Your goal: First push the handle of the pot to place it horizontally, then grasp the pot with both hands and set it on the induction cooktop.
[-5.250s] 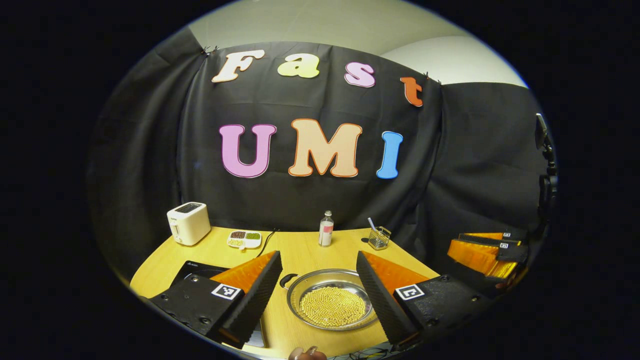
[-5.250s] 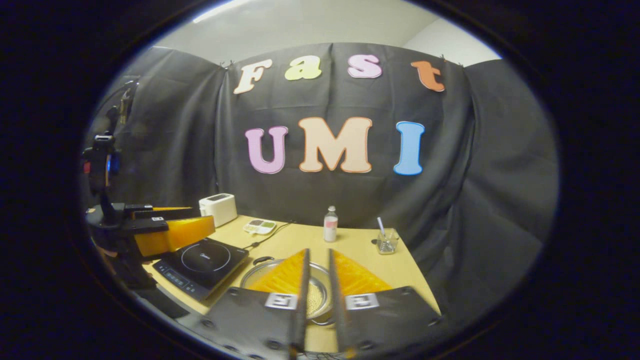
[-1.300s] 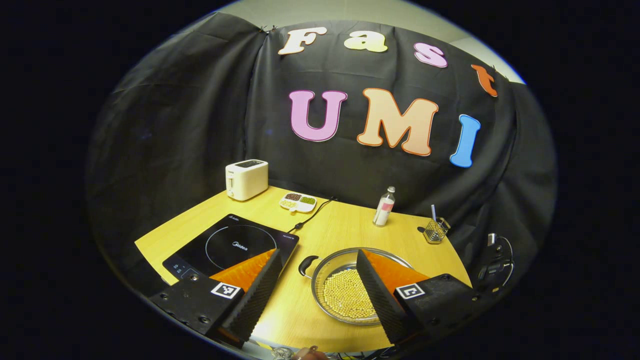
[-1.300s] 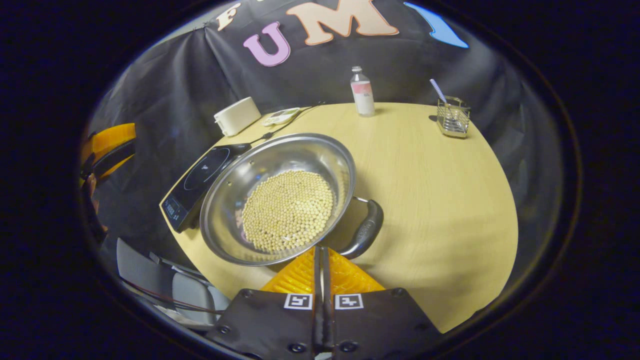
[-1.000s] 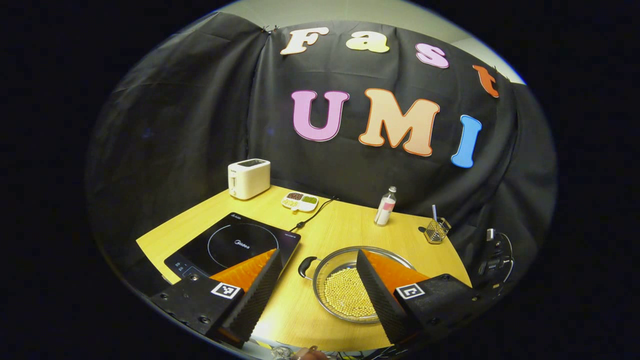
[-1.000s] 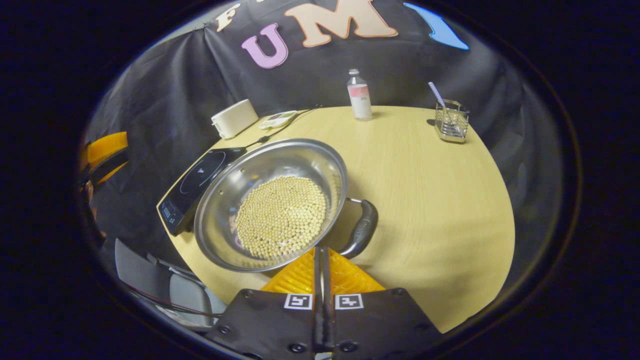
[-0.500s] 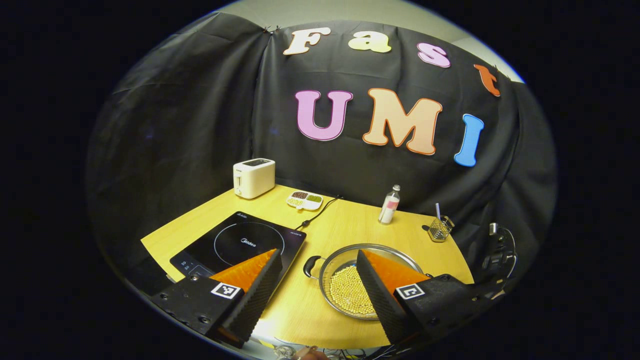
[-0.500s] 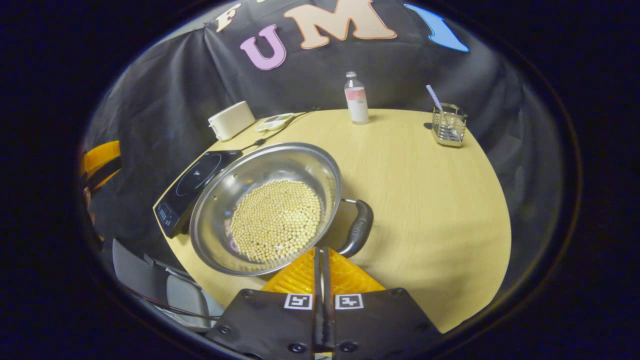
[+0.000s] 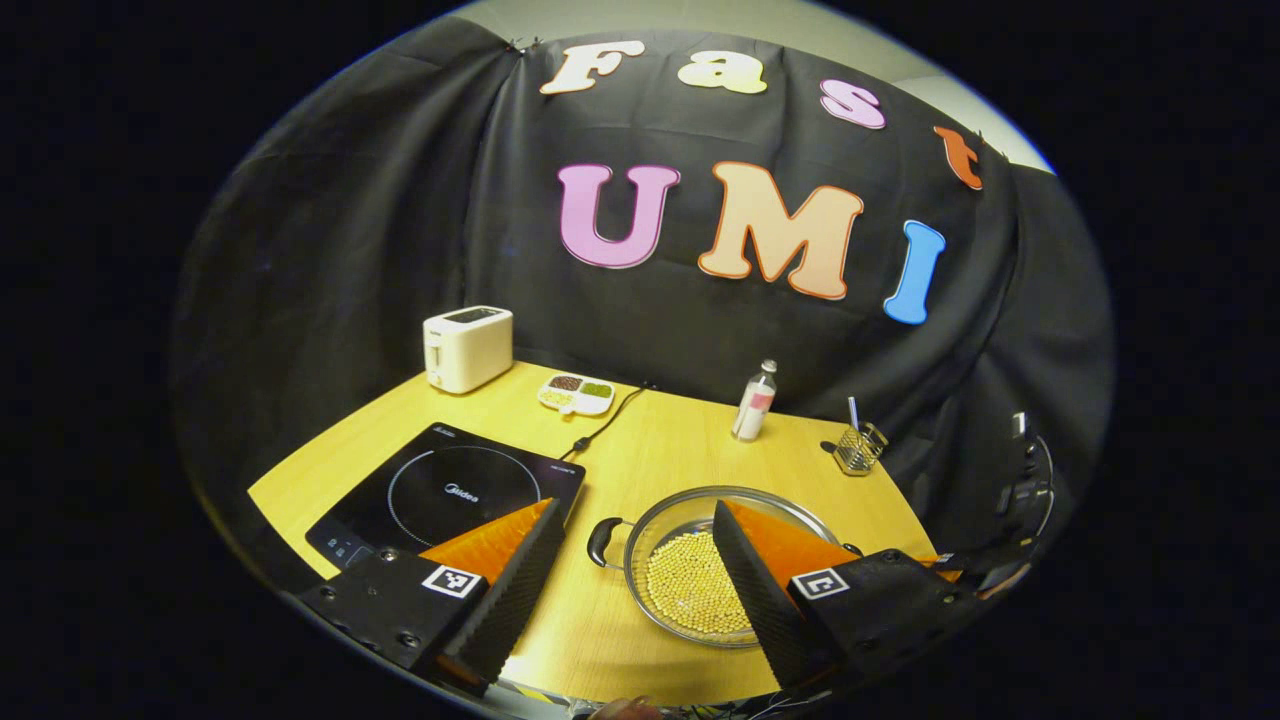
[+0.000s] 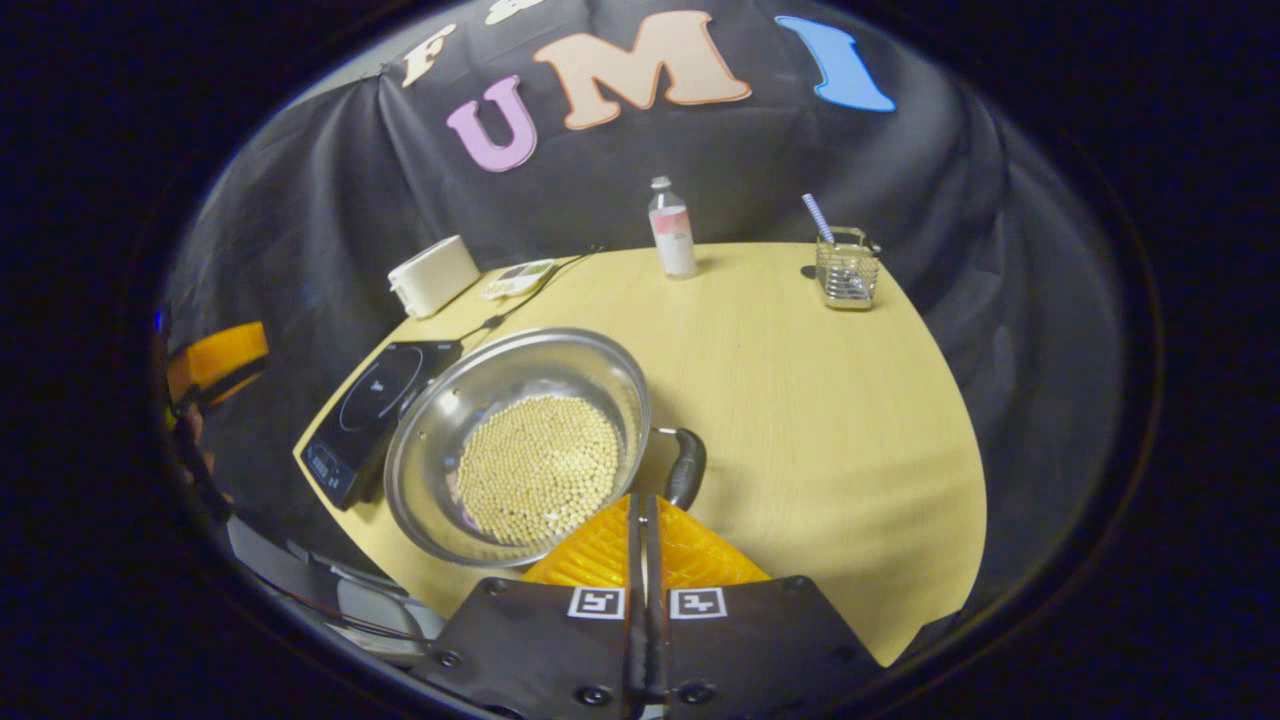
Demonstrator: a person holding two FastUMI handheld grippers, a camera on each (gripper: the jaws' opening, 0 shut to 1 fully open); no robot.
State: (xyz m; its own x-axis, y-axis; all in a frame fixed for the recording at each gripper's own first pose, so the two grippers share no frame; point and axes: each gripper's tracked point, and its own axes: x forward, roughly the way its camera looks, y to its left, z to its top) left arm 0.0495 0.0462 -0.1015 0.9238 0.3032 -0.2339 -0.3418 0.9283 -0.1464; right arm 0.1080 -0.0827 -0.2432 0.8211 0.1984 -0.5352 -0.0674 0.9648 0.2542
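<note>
A steel pot (image 10: pixel 500 385) holding yellow beans stands on the wooden table (image 10: pixel 820 430), just right of the black induction cooktop (image 10: pixel 372 398). My right gripper (image 10: pixel 643 500) is shut and empty, with its tips against the pot's near rim, right beside the black side handle (image 10: pixel 686 465). In the left gripper view the pot (image 9: pixel 690 493) lies ahead between my fingers, and its other handle (image 9: pixel 600 540) points toward the cooktop (image 9: pixel 450 488). My left gripper (image 9: pixel 635 507) is open above the table's near edge. It also shows at the far left in the right gripper view (image 10: pixel 215 362).
A white toaster (image 9: pixel 467 347) and a divided snack dish (image 9: pixel 575 394) stand at the back left, with the cooktop's cable (image 9: pixel 605 428) running past them. A small bottle (image 10: pixel 672 230) and a wire holder with a straw (image 10: pixel 846 270) stand at the back.
The right gripper came down shut to the pot's handle. Over the last second the pot and handle slid left and shrank in its view. The left gripper stayed open, panning slightly.
</note>
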